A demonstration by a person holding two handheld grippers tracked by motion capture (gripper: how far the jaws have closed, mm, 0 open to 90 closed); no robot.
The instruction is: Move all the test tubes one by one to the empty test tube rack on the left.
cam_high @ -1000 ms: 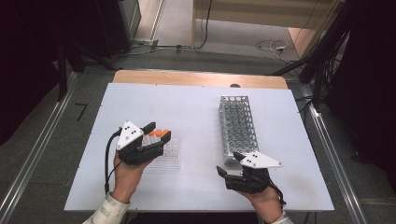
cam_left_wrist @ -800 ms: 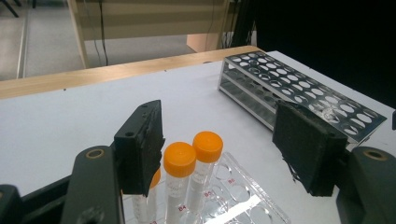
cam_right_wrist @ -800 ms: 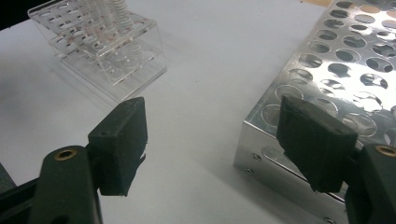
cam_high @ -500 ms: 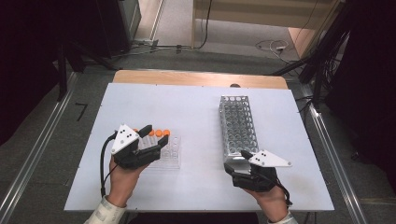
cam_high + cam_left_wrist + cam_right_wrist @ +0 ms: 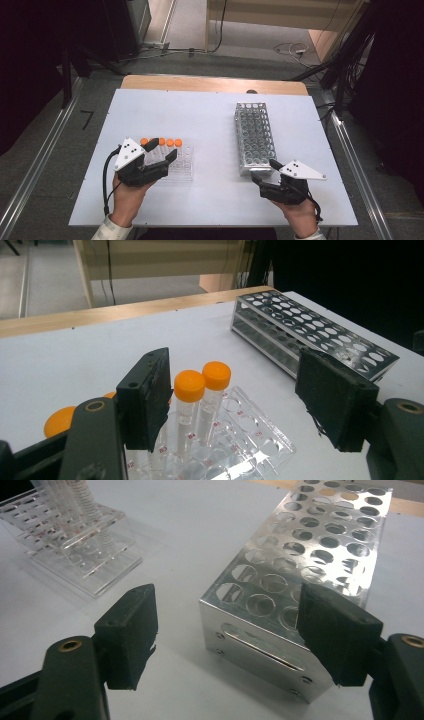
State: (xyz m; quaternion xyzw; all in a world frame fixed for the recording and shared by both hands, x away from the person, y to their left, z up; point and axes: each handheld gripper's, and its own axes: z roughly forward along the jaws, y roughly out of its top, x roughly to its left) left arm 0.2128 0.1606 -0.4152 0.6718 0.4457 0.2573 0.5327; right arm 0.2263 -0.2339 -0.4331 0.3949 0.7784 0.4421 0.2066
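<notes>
A: What has changed over the last second?
B: The left gripper [image 5: 164,148] has been spreading its jaws; they stand open around the orange-capped tubes [image 5: 201,382] in the clear rack [image 5: 181,166], pressing none.
A: And the right gripper [image 5: 264,169]?
B: Open, empty, slid up to the metal rack's [image 5: 254,136] near end on the tabletop [image 5: 200,115] – a tube pick looks next

Bright orange caps [image 5: 202,381] top clear tubes in a transparent rack [image 5: 180,162] with small red markings, beside a shiny silver metal rack [image 5: 254,137] patterned with round holes, on a white bench [image 5: 200,115] edged in pale wood.
</notes>
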